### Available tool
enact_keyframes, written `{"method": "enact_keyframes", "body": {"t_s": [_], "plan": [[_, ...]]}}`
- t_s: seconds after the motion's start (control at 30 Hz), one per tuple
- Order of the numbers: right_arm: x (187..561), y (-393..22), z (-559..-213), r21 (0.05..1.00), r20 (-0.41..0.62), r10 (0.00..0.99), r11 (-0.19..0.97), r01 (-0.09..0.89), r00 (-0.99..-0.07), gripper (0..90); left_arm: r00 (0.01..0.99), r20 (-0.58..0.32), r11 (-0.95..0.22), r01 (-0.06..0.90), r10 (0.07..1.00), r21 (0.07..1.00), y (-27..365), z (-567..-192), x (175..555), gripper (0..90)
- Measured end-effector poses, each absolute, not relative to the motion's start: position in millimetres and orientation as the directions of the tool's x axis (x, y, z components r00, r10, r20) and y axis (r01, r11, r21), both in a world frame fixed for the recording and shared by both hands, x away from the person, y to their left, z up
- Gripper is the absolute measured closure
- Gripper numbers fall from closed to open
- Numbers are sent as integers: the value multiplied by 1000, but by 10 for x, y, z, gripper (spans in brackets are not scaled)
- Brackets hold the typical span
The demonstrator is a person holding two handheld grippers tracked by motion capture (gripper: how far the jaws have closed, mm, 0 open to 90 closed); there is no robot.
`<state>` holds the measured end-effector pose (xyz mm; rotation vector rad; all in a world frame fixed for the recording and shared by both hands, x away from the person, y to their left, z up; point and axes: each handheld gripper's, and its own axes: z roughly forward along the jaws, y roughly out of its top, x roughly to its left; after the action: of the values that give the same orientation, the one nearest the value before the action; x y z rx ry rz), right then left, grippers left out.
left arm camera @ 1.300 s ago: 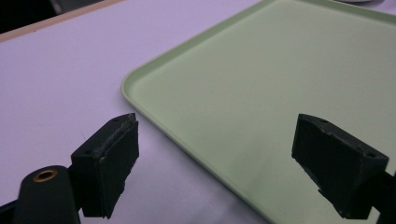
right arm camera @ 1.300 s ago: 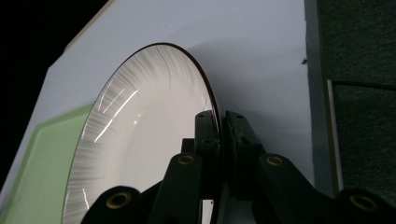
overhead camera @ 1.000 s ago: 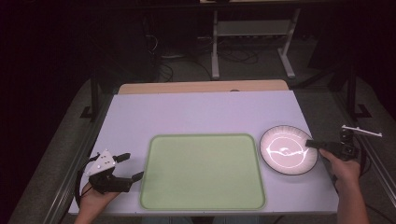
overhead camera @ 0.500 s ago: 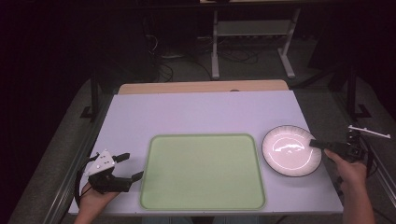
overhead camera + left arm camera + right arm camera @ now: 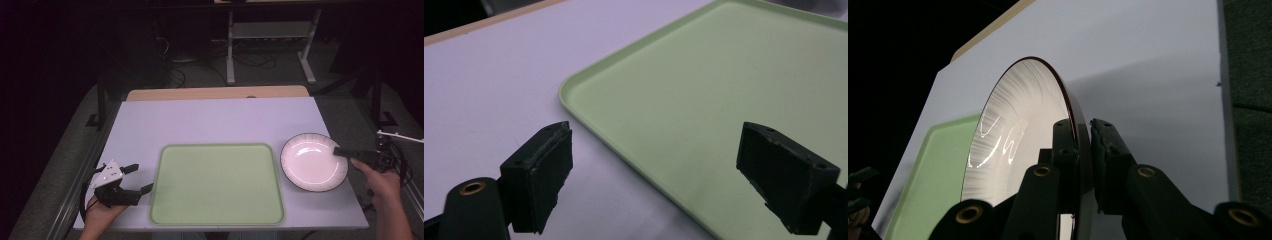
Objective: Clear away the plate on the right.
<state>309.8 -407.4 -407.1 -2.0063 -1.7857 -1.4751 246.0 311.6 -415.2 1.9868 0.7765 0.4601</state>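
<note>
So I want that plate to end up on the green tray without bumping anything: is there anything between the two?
Nothing visible. The right gripper is shut on the plate rim, and the green tray lies just left of it, bare. The left gripper rests open off the tray's far left edge.

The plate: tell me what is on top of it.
The plate carries no food, just glare. The right tool is clamped on its rim, one jaw lying over the inner edge; the rim under that jaw is hidden.
</note>
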Motion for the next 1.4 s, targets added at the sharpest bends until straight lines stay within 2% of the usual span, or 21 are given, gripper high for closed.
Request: {"method": "enact_keyframes", "body": {"t_s": [0.27,0.7,1.4], "plan": [[3107,-3932,-3942,529,661,724,-265,806,-197,808,729,10,-373,338,684,864,3132,-4151,2464,147],[3156,-3532,-3811,566,681,663,-207,798,-311,806,728,11,-372,337,685,865,3134,-4151,2464,147],[3296,-2976,-3651,580,687,625,-164,798,-371,801,727,9,-370,339,687,865,3143,-4154,2469,147]]}}
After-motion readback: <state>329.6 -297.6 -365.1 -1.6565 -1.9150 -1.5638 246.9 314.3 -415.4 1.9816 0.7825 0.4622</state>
